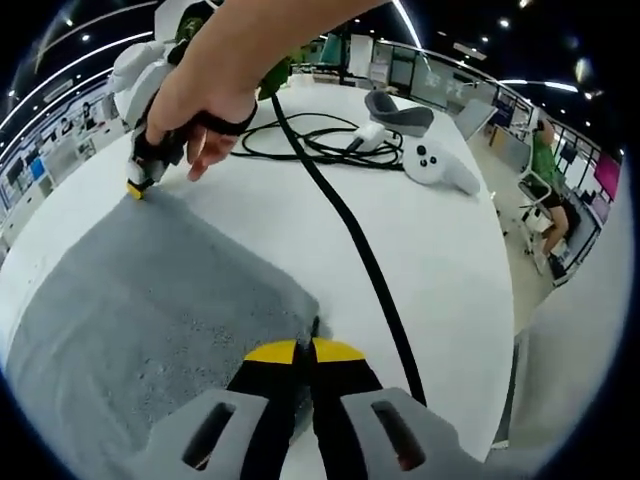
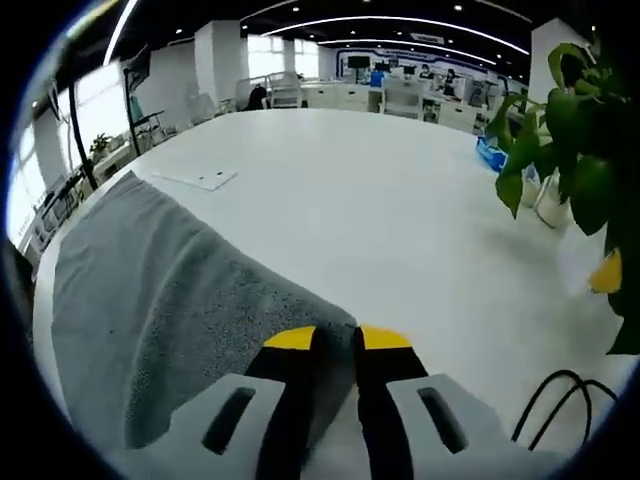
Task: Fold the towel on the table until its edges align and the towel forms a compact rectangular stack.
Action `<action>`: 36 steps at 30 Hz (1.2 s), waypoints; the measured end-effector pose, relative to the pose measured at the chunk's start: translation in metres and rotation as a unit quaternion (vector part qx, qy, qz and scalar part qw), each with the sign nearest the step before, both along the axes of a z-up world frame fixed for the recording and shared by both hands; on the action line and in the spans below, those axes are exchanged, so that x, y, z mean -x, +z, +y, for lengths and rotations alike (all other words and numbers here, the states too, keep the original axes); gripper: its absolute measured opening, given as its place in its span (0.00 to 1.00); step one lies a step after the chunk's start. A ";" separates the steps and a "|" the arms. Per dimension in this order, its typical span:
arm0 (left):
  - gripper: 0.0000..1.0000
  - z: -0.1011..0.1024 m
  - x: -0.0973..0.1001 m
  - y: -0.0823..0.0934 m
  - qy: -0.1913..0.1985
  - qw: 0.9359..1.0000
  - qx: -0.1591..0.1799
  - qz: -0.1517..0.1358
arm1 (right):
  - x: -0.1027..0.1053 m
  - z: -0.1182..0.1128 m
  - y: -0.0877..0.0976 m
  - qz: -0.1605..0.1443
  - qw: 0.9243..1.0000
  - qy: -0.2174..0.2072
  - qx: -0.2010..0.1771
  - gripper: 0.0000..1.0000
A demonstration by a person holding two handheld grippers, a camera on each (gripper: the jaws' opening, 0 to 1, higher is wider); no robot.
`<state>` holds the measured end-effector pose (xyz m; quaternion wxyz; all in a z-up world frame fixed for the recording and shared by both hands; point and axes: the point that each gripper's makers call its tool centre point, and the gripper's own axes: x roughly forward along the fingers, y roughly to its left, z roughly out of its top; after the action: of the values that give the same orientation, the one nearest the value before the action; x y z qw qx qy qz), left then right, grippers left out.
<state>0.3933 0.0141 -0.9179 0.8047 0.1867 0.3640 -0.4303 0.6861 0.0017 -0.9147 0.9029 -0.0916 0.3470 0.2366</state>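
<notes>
Item: grey towel [image 1: 150, 310], flat on white desk [image 1: 430, 250]. Left tongs [image 1: 305, 350] and right tongs [image 2: 338, 338] each pinch a near corner. Step: fold start. Next: likely carry corners across to opposite edge.

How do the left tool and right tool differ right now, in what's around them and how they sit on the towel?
Left tool pinches a towel corner beside a black cable, with a white controller beyond. Right tool pinches another corner, facing bare white table and a potted plant. A hand grips the right tool. Shared: yellow tips, jaws closed on grey towel.
</notes>
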 end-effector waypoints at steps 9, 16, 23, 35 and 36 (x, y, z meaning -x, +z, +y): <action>0.03 0.001 0.000 0.000 0.021 1.000 0.006 0.007 | 0.008 0.007 0.000 0.006 1.000 0.015 0.001 0.02; 0.03 0.000 0.001 0.000 0.029 1.000 0.005 0.006 | 0.017 0.006 0.001 -0.017 0.998 0.041 0.040 0.02; 0.02 0.000 0.005 0.009 0.058 0.995 0.039 0.067 | 0.019 0.004 0.016 -0.036 0.998 0.036 0.036 0.01; 0.02 0.016 0.013 0.054 0.032 0.998 0.053 0.017 | 0.025 0.002 0.039 -0.047 0.998 0.042 0.021 0.01; 0.02 0.023 0.014 0.056 0.032 0.998 0.048 0.015 | 0.028 0.001 0.043 -0.050 0.998 0.043 0.020 0.01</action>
<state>0.3790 0.0374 -0.8615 0.8203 0.1298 0.3612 -0.4242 0.6583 0.0031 -0.8716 0.9059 -0.1363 0.3022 0.2637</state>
